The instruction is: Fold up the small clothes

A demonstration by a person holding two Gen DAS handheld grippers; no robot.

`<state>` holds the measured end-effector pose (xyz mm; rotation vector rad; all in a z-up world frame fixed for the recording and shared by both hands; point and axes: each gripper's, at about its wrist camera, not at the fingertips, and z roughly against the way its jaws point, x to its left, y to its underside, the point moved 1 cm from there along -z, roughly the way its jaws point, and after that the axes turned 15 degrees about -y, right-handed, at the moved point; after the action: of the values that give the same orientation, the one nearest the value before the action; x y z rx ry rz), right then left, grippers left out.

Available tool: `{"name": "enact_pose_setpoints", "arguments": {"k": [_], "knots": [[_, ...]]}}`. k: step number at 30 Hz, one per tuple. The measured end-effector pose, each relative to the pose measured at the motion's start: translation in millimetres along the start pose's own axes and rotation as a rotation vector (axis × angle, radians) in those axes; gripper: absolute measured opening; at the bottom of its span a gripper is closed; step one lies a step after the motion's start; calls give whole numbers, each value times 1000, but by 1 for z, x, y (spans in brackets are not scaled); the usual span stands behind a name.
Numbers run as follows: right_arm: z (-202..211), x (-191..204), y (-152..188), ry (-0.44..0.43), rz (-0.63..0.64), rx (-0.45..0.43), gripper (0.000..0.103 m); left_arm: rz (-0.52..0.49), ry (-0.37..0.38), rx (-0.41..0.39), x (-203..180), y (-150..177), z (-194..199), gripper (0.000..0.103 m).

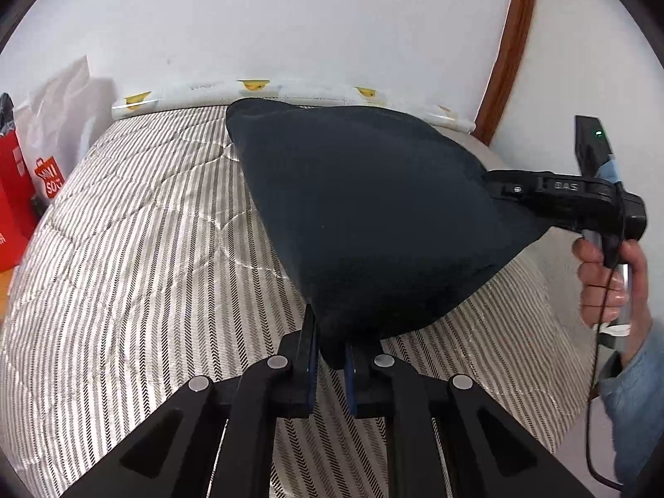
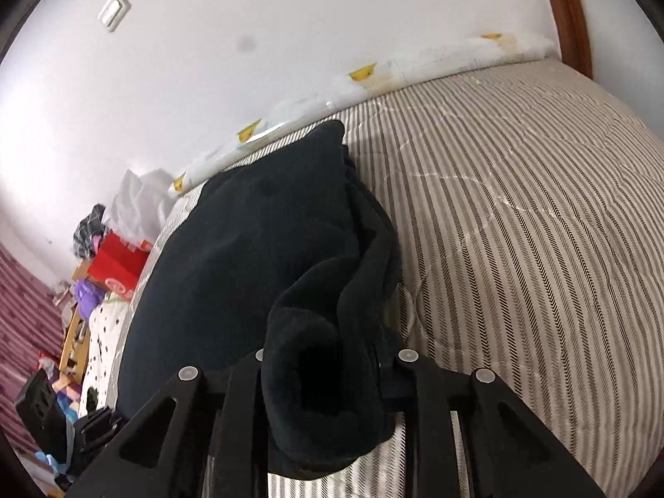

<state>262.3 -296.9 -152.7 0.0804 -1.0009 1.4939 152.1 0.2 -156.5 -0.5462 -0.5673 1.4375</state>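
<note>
Left wrist: dark garment (image 1: pixel 373 216) stretches, seemingly, toward wall.

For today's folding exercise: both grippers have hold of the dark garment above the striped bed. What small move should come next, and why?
Probably carry both near corners forward and lay them on the far edge. The left gripper and right gripper each pinch a corner of the dark garment, lifted off the striped bedcover while its far end rests there.

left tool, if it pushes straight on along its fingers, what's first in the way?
The dark garment it already pinches: the left tool is shut on one corner and the cloth fills the line ahead. Past that, probably the striped bedspread, though depth is unclear.
</note>
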Motion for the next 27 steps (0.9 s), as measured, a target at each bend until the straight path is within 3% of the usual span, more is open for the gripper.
{"name": "enact_pose_setpoints", "arguments": {"k": [5, 8, 10, 11, 13, 16, 19, 23, 27], "knots": [[31, 20, 17, 161, 184, -32, 31, 0, 30, 19, 10, 6, 10, 13], [51, 41, 20, 250, 286, -103, 32, 5, 51, -2, 16, 9, 33, 15], [51, 49, 20, 227, 303, -129, 33, 25, 69, -38, 19, 8, 48, 21], [49, 50, 21, 215, 299, -126, 33, 36, 78, -50, 19, 7, 52, 29], [33, 47, 26, 214, 274, -94, 33, 44, 78, -68, 17, 1, 56, 34], [17, 30, 40, 289, 258, -54, 32, 26, 36, -91, 9, -13, 51, 34], [23, 17, 49, 251, 187, -54, 32, 15, 17, -82, 3, -26, 38, 34], [41, 25, 37, 278, 200, -60, 32, 62, 31, -23, 5, -32, 9, 34], [45, 37, 14, 277, 228, -58, 35, -13, -29, 7, -2, -26, -9, 40]]}}
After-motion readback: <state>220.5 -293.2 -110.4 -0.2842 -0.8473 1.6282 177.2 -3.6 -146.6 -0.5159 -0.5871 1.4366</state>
